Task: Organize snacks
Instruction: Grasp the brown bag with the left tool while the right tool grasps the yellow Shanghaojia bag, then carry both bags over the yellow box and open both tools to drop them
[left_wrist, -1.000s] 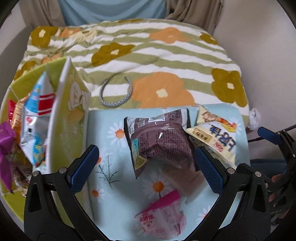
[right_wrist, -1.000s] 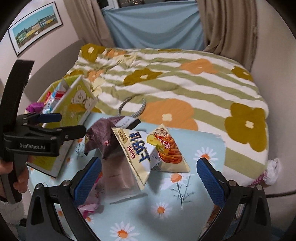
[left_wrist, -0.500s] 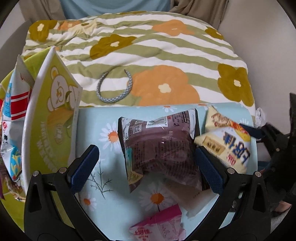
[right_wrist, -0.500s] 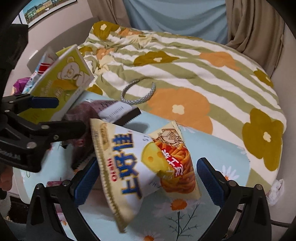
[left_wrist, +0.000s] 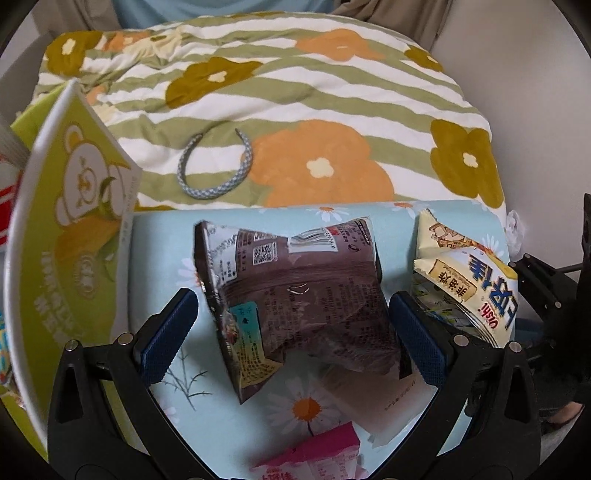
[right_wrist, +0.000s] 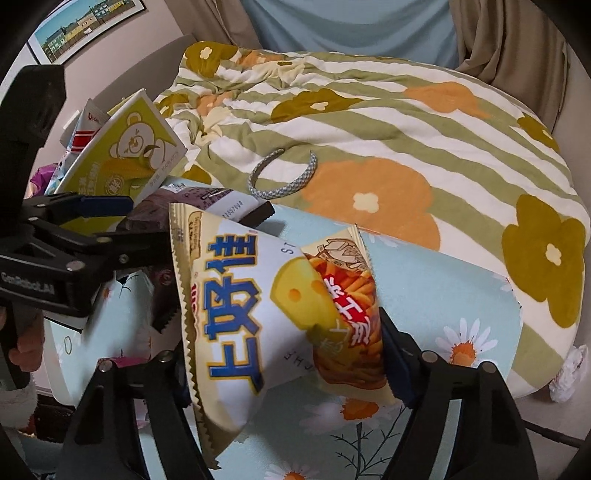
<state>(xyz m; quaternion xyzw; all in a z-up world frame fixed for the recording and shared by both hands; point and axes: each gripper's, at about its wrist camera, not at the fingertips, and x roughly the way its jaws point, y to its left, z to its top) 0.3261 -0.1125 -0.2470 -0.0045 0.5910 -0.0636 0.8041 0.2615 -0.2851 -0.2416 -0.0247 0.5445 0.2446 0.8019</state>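
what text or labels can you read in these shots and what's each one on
"上好佳": big blue characters on the cheese snack bag between the right gripper pads.
"GenRobot.AI": on the left gripper body.
Brown snack bag: fine print and QR code, too small to read.
Green bear box: lettering too blurred.

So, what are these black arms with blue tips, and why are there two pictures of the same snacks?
No robot here: a person holds a tool in each hand, with a camera on each looking along its tongs.

The left tongs stand open around a brown snack bag, not yet pressing it.

The right tongs have just been closing, and now squeeze a white and yellow chip bag.

Both bags sit over a daisy-print table, near a pink packet. A green bear box at its left side already holds snacks.
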